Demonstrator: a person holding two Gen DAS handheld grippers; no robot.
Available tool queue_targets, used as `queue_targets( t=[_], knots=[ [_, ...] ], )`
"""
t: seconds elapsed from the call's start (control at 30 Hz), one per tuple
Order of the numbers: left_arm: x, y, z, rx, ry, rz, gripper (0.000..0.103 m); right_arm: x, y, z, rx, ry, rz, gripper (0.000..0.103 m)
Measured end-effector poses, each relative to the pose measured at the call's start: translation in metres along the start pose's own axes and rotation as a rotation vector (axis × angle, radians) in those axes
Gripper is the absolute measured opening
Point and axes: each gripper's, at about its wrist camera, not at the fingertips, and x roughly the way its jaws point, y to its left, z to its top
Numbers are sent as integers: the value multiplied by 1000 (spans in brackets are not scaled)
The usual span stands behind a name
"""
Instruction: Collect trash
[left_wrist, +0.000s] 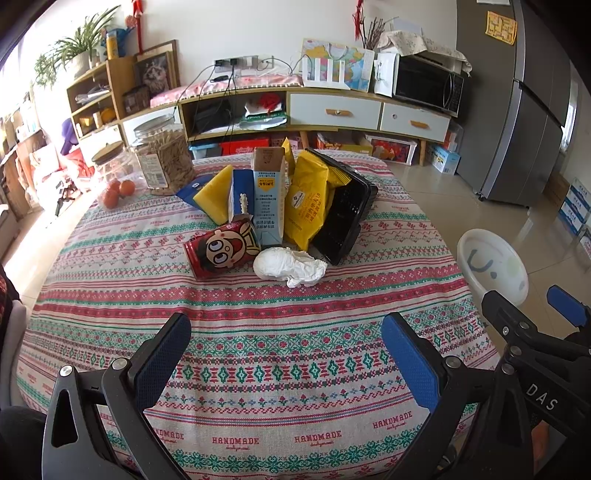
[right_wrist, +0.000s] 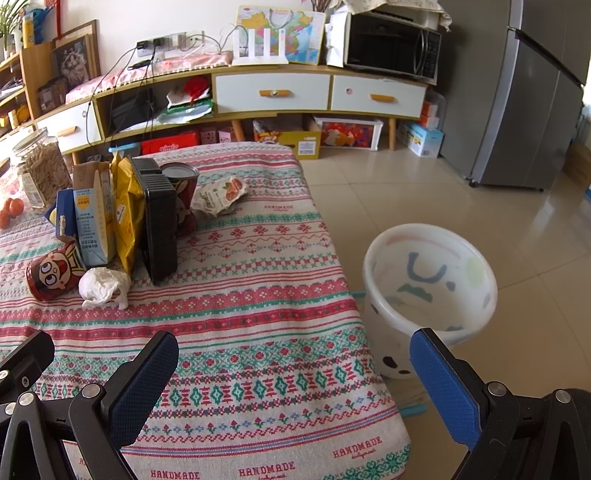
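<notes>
Both grippers hover low over the near edge of the surface (left_wrist: 258, 332), and neither has anything between its fingers. I read the left gripper (left_wrist: 284, 354) as wide apart, and the right gripper (right_wrist: 295, 384) likewise.

The trash pile sits ahead of both, mid-surface. Nearest the fingers is a crumpled white tissue (left_wrist: 290, 266), dead ahead of the left gripper and slightly right of its centreline. Its long axis runs left-right across my line of approach. From the right wrist view the same tissue (right_wrist: 103, 286) lies far to the left, so I judge the left hand the better placed for it.

Just beside the tissue, a red can (left_wrist: 221, 251) lies on its side, its axis slanting up to the right. Behind these are a blue-white carton (left_wrist: 269, 199), a yellow bag (left_wrist: 308, 201) and a black tray (left_wrist: 345, 218) leaning together. A small snack wrapper (right_wrist: 221, 195) lies behind the tray.

The white bin (right_wrist: 430, 280) stands on the floor just beside the surface's right edge, nearest the right gripper.

Legible writing:
- "HANDMADE" repeats on the cloth.
- "DAS" is on the right gripper's body (left_wrist: 541, 397).
- The carton print is upside down and too small to read.
</notes>
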Motion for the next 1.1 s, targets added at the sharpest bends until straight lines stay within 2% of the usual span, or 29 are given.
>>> queue_targets(
  t=[0.9, 1.1],
  knots=[
    [0, 0, 0, -1, 2, 0, 103, 4, 2, -2, -4, 14, -1, 103],
    [2, 7, 1, -11, 0, -6, 103, 5, -2, 1, -8, 19, 33, 103]
  ],
)
